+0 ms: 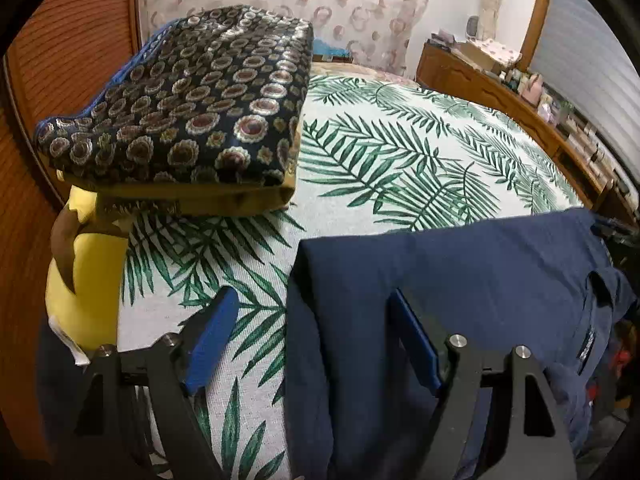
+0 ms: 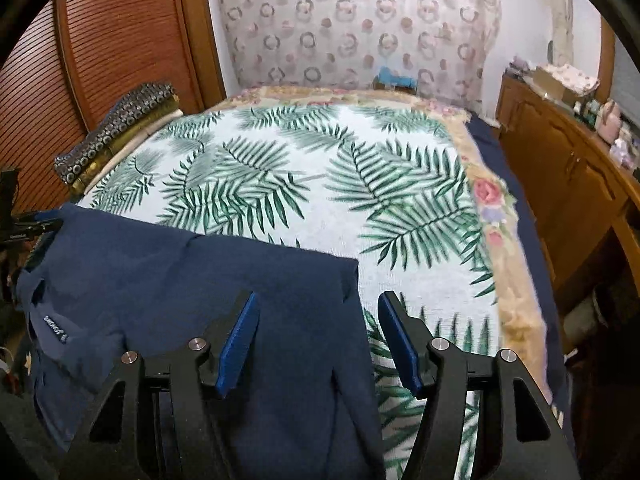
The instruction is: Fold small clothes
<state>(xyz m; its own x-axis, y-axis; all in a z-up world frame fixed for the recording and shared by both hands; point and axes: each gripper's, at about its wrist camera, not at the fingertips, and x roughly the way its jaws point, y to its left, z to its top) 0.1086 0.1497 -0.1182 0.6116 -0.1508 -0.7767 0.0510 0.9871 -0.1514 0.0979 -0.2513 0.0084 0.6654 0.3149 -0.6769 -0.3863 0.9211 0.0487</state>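
Note:
A navy blue garment (image 1: 460,300) lies partly folded on the palm-leaf bedspread (image 1: 400,152) at the near edge of the bed; it also shows in the right wrist view (image 2: 192,280). My left gripper (image 1: 314,304) is open, straddling the garment's left folded edge, its right finger over the cloth. My right gripper (image 2: 318,308) is open, straddling the garment's right edge, its left finger over the cloth and right finger over the bedspread (image 2: 320,184). Neither holds anything.
A stack of folded patterned cloths (image 1: 192,108) sits at the bed's left side, also seen in the right wrist view (image 2: 120,132). A yellow object (image 1: 84,280) lies by it. A louvred wooden door (image 2: 112,48) stands left, a wooden cabinet (image 2: 568,176) right.

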